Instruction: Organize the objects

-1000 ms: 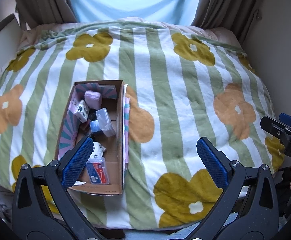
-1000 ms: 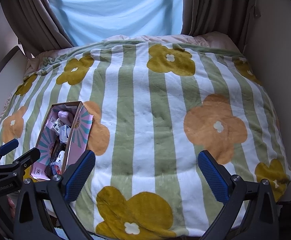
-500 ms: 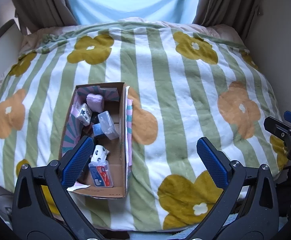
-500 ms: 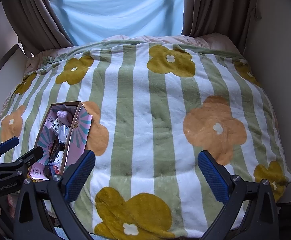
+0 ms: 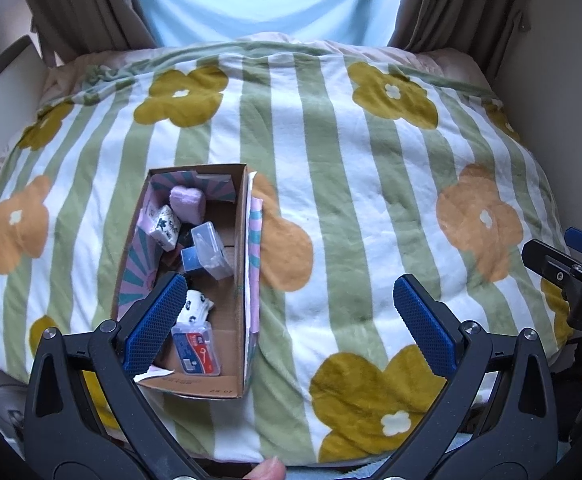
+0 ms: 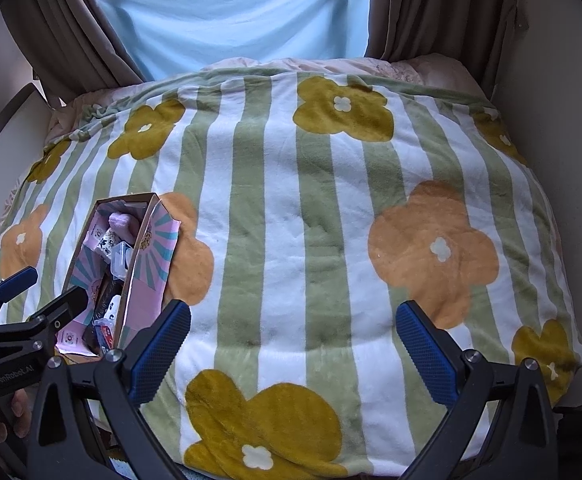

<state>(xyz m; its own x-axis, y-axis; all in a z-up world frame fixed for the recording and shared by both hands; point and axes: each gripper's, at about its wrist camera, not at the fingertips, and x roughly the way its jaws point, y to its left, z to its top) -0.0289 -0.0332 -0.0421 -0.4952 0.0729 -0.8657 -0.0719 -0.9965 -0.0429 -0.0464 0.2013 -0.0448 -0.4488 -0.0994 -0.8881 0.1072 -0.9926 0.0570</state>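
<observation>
Box below left hand-held gripper.

A green-and-white striped blanket with mustard and orange flowers; the cardboard box has pink-teal rays inside.
</observation>
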